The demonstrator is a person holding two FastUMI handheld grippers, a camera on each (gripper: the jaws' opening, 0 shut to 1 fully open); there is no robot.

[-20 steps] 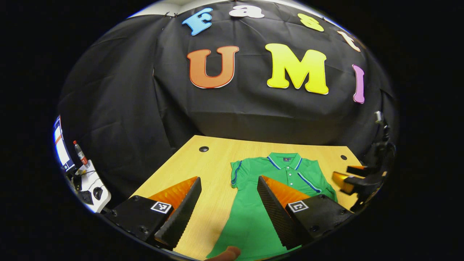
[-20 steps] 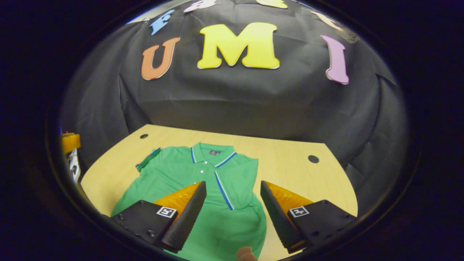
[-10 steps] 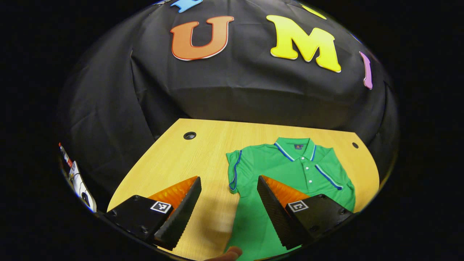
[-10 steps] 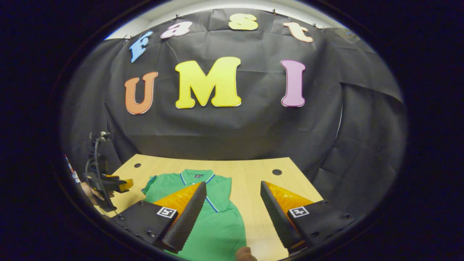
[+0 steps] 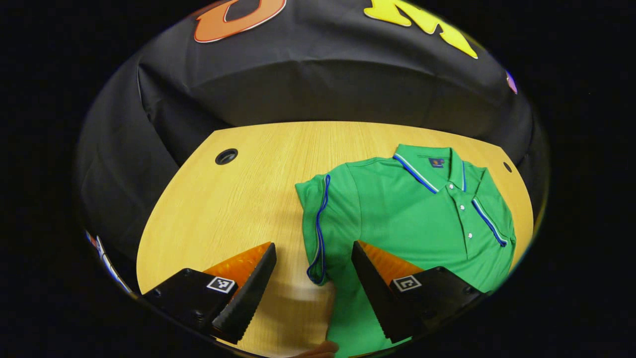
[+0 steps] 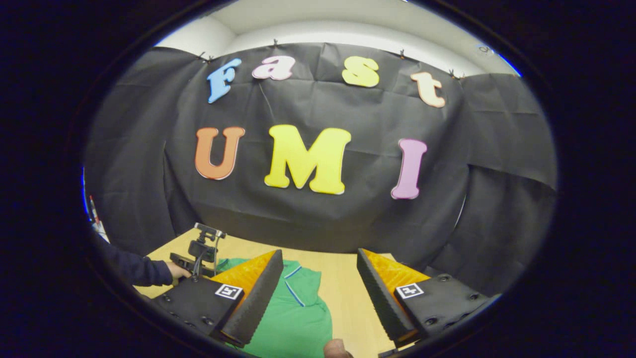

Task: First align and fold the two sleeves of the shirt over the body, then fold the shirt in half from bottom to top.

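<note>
A green polo shirt point(image 5: 412, 214) with blue trim lies flat on the wooden table point(image 5: 233, 209), collar toward the wall. Its near sleeve point(image 5: 315, 223) sticks out sideways. The sleeve's blue-edged hem sits between the fingertips of my left gripper point(image 5: 313, 246), which is open and low over it. On the shirt's other side a blue-trimmed edge point(image 5: 489, 223) lies over the chest. My right gripper point(image 6: 319, 253) is open, held high and facing the wall, with part of the shirt point(image 6: 293, 313) below it. The right gripper view also shows the left gripper point(image 6: 198, 253) with a hand on it.
Round cable holes point(image 5: 226, 156) point(image 5: 507, 166) sit in the table's far corners. The black cloth wall point(image 6: 318, 219) stands just behind the table's far edge. A dark sleeve point(image 6: 134, 268) reaches in from the left. Bare wood point(image 5: 223, 223) stretches left of the shirt.
My left gripper has dropped and moved forward until the near sleeve's hem lies between its fingers. My right gripper has lifted and tilted up away from the shirt. Both stayed open.
</note>
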